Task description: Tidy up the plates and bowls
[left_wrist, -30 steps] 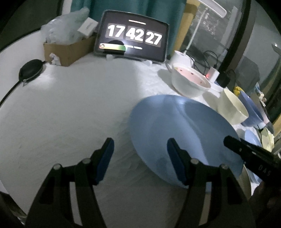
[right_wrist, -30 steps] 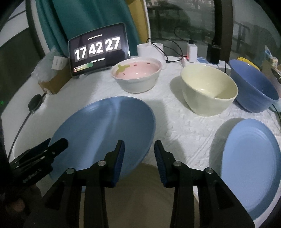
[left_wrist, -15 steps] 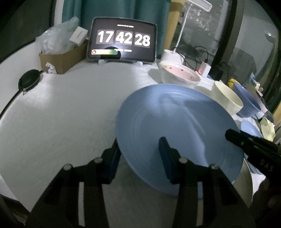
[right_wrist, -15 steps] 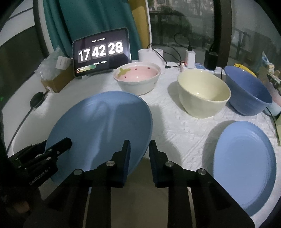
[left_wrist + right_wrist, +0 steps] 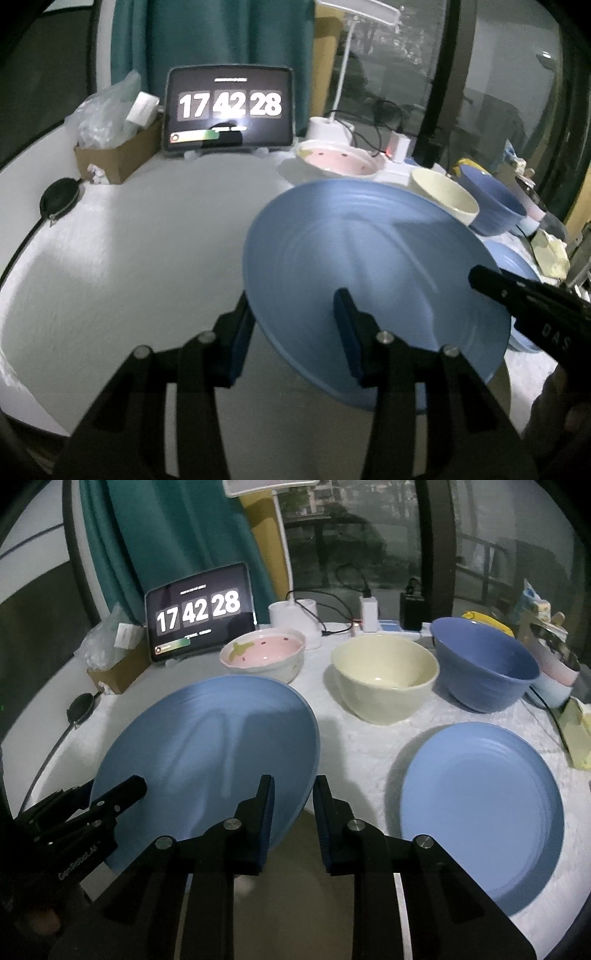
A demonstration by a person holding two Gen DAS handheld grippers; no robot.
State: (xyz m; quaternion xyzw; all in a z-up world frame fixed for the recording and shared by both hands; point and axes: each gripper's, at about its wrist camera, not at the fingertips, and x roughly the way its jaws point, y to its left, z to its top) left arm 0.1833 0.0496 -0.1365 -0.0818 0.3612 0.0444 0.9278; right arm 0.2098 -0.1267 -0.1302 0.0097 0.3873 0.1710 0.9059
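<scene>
A large light-blue plate (image 5: 369, 273) (image 5: 210, 753) is held tilted above the table. My left gripper (image 5: 291, 336) is shut on its left rim, and my right gripper (image 5: 293, 812) is shut on its near right rim. A second light-blue plate (image 5: 480, 805) lies flat on the white table at the right. Behind stand a pink-lined bowl (image 5: 264, 655), a cream bowl (image 5: 384, 675) and a dark-blue bowl (image 5: 484, 664), in a row.
A tablet clock (image 5: 199, 611) stands at the back. A cardboard box (image 5: 118, 155) with plastic bags is at the back left, with a black round case (image 5: 59, 194) beside it. A lamp base, chargers and cables (image 5: 369, 616) sit behind the bowls. Clutter lies at the far right.
Both grippers closed onto the blue plate's rim. The plate rose off the table and now hangs tilted between them. Both wrist views moved up and back.
</scene>
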